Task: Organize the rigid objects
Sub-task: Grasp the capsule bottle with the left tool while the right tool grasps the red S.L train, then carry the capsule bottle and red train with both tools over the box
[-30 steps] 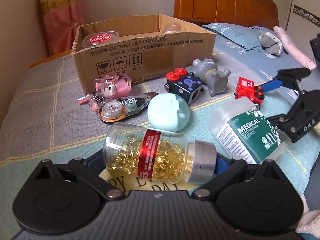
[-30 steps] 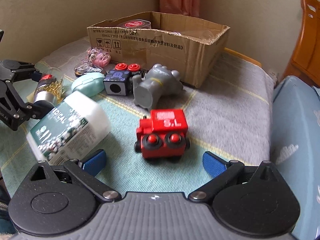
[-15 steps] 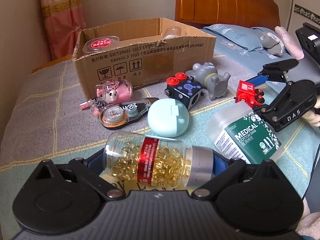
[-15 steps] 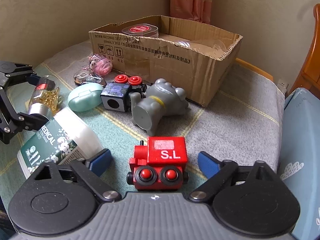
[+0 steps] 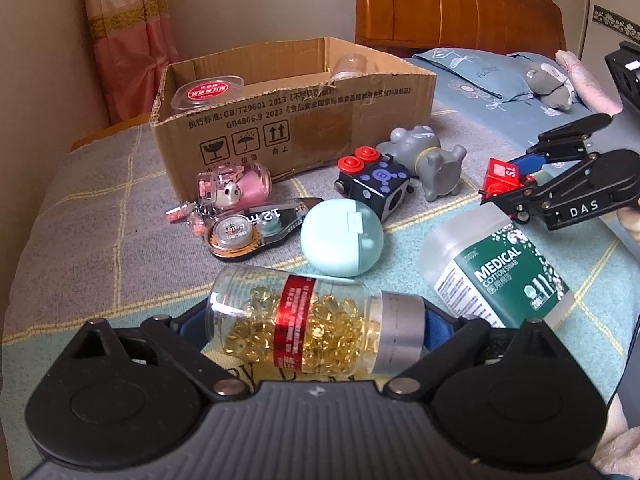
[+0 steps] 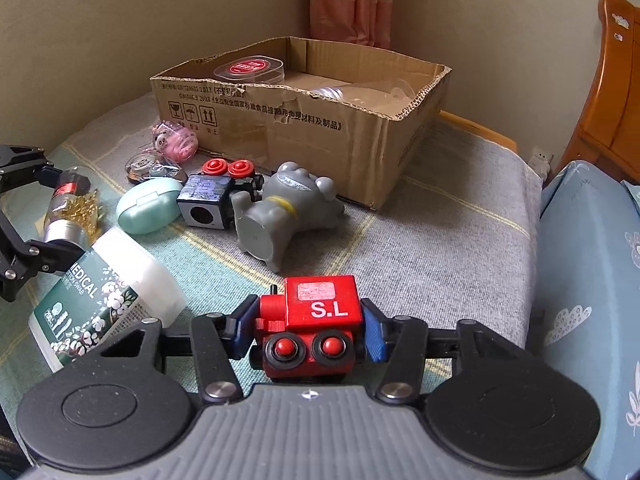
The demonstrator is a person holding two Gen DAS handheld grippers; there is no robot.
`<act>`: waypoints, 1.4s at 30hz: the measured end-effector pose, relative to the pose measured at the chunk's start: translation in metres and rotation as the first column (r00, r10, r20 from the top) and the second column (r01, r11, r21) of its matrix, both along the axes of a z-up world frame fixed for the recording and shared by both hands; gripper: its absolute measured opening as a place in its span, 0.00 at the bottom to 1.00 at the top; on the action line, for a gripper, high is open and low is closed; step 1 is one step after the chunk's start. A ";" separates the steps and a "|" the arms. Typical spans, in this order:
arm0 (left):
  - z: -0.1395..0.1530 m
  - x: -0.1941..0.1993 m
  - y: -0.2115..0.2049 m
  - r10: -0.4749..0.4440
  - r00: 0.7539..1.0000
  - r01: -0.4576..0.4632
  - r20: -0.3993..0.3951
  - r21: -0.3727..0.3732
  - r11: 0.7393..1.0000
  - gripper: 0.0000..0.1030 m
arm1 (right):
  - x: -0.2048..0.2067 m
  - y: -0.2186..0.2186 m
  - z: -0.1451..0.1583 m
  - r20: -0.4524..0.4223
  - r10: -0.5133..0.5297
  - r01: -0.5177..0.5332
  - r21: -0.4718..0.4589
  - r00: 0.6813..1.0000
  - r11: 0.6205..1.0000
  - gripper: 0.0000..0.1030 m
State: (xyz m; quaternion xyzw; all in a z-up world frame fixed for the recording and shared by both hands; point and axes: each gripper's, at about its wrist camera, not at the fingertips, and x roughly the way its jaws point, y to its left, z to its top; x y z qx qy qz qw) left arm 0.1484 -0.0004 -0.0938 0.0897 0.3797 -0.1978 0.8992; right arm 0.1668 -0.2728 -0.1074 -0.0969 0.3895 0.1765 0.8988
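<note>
My right gripper (image 6: 310,330) has just been closing, and its blue pads (image 6: 374,334) now clamp the red toy train (image 6: 310,320) by its two sides. The train sits on the checked blanket (image 6: 440,248), on the near side of the cardboard box (image 6: 304,120) and well apart from it. My left gripper (image 5: 316,320) grips the clear bottle of yellow capsules (image 5: 304,320) lengthwise, one pad at the base and one at the silver cap; the bottle lies on its side, nearer to me than the box. Between bottle and box lie a mint-green round case (image 5: 342,238), a correction-tape dispenser (image 5: 252,228) and a pink keychain jar (image 5: 240,186). A dark cube with red knobs (image 5: 374,184) and a grey figurine (image 5: 430,160) lie just before the box's front wall. The white cotton-swab container (image 5: 496,268) lies tipped over, right of the case. Inside the box, a clear red-labelled tub (image 5: 208,90) leans in the left corner.
</note>
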 end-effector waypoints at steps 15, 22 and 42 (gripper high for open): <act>0.018 -0.002 0.007 -0.017 0.997 0.021 -0.070 0.062 0.998 0.94 | -0.013 0.000 0.021 0.005 -0.025 0.025 0.011 1.000 1.000 0.55; 0.052 -0.002 0.013 -0.051 0.996 0.057 -0.077 0.078 0.995 0.94 | -0.021 0.005 0.054 0.045 0.007 -0.008 0.023 0.999 1.000 0.55; 0.125 0.081 0.014 -0.008 1.000 0.007 0.017 0.068 0.998 0.94 | 0.043 0.054 0.123 0.162 0.094 -0.104 0.056 0.982 0.993 0.55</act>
